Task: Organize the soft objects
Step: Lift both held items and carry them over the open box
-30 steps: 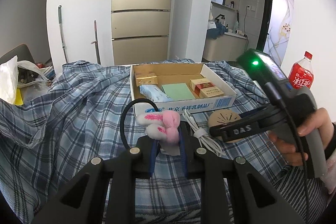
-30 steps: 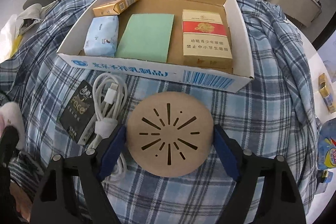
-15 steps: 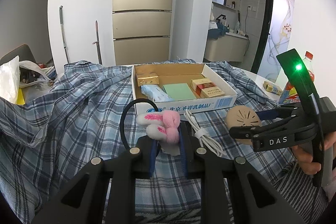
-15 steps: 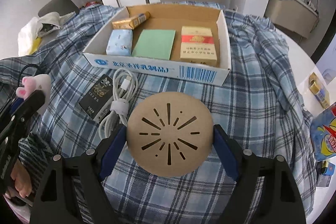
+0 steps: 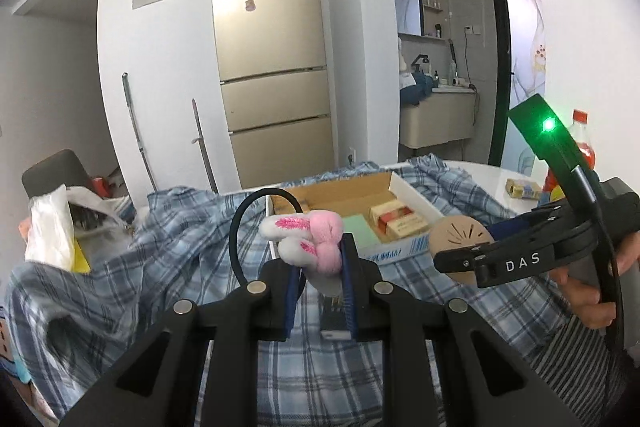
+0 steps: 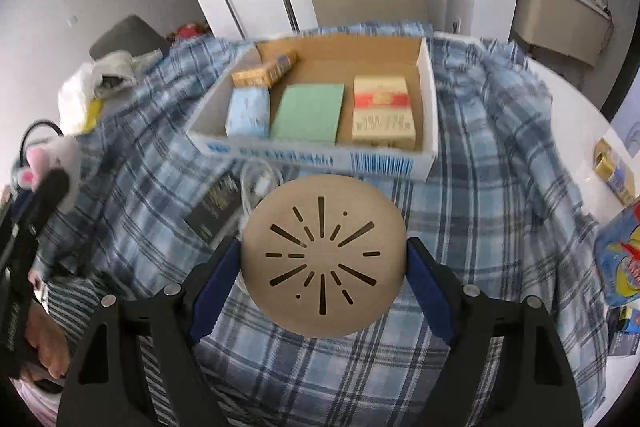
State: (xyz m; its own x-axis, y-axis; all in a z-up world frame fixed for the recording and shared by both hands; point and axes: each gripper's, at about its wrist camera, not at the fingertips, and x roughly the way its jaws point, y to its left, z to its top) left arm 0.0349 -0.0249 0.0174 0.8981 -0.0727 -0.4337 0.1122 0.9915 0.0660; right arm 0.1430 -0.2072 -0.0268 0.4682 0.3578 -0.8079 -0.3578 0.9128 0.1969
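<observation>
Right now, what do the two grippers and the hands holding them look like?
Both grippers are matte black with blue pads on the fingers and silver bolts. The left gripper shows this in its own view. The right gripper, seen from the left wrist, carries white "DAS" lettering, a green LED and a black cable. The right hand is bare.

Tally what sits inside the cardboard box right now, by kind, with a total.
Cigarette packs: 2, the gold pack and the red-and-white pack
Tissue packs: 1, the blue tissue pack
Green pads: 1, the green pad
Total: 4 in the cardboard box
</observation>
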